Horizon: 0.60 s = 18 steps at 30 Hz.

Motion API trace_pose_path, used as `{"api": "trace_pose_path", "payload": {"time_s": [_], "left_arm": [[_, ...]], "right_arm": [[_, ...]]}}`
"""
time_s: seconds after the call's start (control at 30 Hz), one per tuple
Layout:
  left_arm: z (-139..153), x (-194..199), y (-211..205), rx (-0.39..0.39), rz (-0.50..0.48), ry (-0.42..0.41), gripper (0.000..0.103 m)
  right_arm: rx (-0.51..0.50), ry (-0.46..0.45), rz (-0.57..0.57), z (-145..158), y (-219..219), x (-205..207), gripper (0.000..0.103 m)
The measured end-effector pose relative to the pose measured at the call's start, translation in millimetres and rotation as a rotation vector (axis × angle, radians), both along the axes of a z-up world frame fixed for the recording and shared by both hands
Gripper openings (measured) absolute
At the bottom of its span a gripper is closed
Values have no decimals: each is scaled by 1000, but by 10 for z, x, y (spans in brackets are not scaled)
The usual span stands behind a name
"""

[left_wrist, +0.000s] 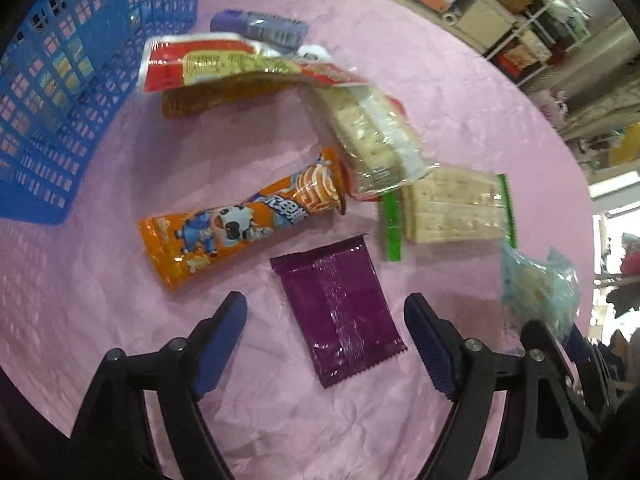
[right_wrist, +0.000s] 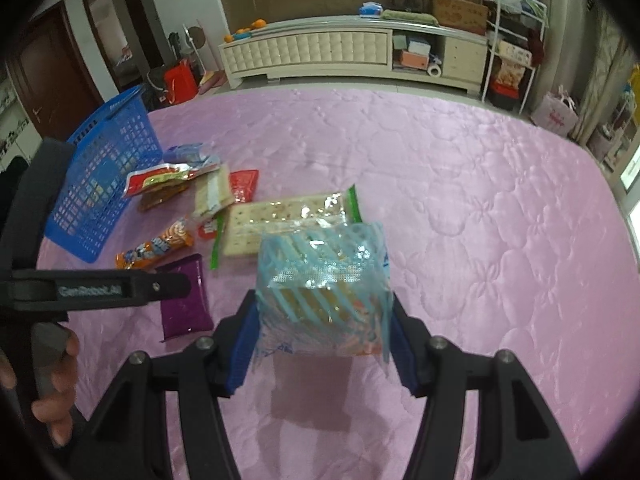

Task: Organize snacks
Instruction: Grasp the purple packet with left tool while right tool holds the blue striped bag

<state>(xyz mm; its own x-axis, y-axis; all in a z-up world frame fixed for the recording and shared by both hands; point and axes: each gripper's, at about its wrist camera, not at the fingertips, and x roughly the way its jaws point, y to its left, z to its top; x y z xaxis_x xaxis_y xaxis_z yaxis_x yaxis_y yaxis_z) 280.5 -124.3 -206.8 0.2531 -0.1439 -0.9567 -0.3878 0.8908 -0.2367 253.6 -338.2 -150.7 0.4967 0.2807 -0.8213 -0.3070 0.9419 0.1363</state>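
A purple packet (left_wrist: 340, 312) is framed between the spread fingers of the left gripper (left_wrist: 325, 334), which is poised above it, released and empty, on a bed covered by a pink quilt (left_wrist: 460, 92). A light-blue wrapped snack pack (right_wrist: 324, 292) is grasped by the right gripper (right_wrist: 322, 336), clamped between its blue pads and carried clear of the quilt. Just beyond the purple packet an orange tube-shaped snack (left_wrist: 244, 220) is seen lying slantwise, with two clear packs of crackers (left_wrist: 452, 208) beside it to the right, one trimmed in green. Farther back, a red-and-white bag (left_wrist: 208, 64) and a bluish-purple packet (left_wrist: 260, 28) are piled near a blue mesh basket (left_wrist: 60, 92), judged to be the place where the snacks are meant to be gathered. For a clean pick, the left gripper is best lowered straight over the packet's narrow width, both pads being brought level with the quilt before closing, so that the slippery wrapper is not pushed aside.
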Motion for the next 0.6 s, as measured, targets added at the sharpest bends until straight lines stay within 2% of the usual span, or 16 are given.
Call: {"api": "trace_pose_path", "payload": {"time_s": [0.23, 0.43, 0.53, 0.6], "left_arm": [[-34, 189, -202, 132, -23, 16, 81], [-88, 284, -335, 220, -110, 46, 81], [-85, 345, -471, 228, -162, 47, 81], [-78, 334, -485, 226, -182, 44, 76]], "right_arm": [[37, 18, -12, -120, -83, 49, 64], [64, 16, -31, -139, -145, 20, 64], [63, 15, -32, -126, -153, -5, 64], [61, 16, -32, -119, -156, -5, 64]]}}
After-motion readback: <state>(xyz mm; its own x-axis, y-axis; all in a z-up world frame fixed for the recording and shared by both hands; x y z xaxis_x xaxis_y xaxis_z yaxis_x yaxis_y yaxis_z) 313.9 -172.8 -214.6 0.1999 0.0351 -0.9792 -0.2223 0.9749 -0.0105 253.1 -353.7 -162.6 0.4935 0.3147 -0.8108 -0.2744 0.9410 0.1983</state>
